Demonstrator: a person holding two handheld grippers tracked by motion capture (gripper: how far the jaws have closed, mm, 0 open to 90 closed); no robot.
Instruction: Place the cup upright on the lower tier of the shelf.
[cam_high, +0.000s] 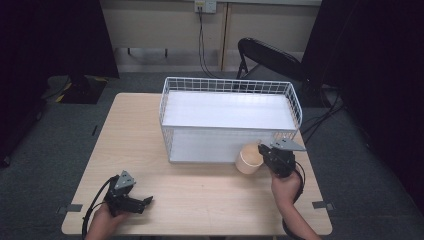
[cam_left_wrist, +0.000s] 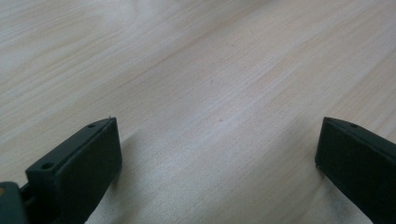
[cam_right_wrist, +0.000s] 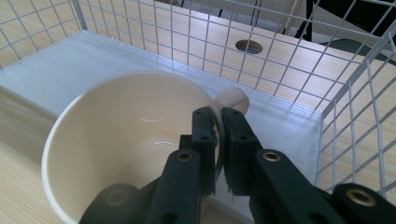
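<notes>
right gripper: jaws clamped on the rim of the cup, one jaw inside the wall, one outside, close to the handle.
cup: cream, upright, mouth open upward; located at the 4 o'clock side of the table, touching or just beside the open front of the wire basket.
wire basket: white, with a white shelf; occupies the 12 o'clock half of the table.
left gripper: jaws wide apart, nothing between them; low over bare wood at the 7 o'clock corner, well apart from the cup.
</notes>
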